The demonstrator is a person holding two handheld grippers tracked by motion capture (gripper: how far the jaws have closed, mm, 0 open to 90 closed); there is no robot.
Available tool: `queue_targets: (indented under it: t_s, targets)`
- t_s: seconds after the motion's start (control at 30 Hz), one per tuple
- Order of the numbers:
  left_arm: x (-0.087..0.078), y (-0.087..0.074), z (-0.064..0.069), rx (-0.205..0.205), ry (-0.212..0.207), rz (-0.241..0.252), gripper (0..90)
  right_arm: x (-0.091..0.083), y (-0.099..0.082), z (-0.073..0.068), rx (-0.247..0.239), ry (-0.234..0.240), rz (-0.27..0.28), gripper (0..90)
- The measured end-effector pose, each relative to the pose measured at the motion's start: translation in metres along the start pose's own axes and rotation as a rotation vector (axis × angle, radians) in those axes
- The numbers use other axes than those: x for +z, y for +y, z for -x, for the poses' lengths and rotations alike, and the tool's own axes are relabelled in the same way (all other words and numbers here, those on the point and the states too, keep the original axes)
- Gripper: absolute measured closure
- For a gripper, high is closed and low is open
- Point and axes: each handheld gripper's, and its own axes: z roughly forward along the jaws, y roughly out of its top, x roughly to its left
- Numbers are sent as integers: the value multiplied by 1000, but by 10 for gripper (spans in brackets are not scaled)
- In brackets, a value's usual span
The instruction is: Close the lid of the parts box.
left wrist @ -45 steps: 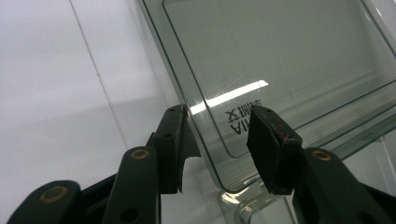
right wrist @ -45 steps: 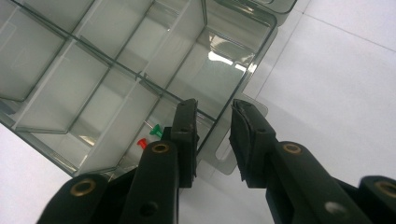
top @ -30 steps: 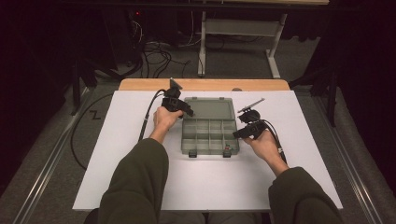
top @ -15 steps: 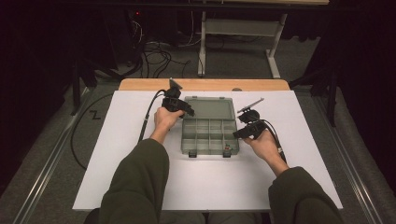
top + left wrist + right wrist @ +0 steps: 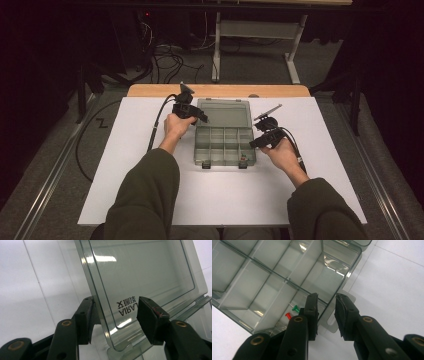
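Nothing moved; left hand-held gripper (image 5: 113, 315) straddles lid (image 5: 140, 272), right hand-held gripper (image 5: 326, 312) straddles box wall (image 5: 342, 277)

**No visible change at the organiser box (image 5: 225, 145) across the last second**

Set against the two earlier high views, the present one shows no shift to report. The left gripper (image 5: 192, 112) sits at the same spot by the box's far left corner, at the raised lid (image 5: 223, 112). The right gripper (image 5: 260, 140) sits at the same spot by the box's right wall. The lid stands at the same tilt behind the box's compartments. Both forearms reach in toward the box along the same lines. The box itself lies square on the same patch of the white table (image 5: 150, 200), and neither gripper's jaws widen or narrow.
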Motion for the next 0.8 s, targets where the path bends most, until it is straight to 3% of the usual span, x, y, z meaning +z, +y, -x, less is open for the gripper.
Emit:
queue_targets:
  t_s: [0.03,0.07,0.8]
  targets:
    - [-1,0,2,-17,-6,5,491,0,0,0,0,0,0,740]
    - [-2,0,0,6,-1,3,493,0,0,0,-2,0,0,740]
    - [-26,-3,13,97,-4,51,514,0,2,0,-2,1,-16,742]
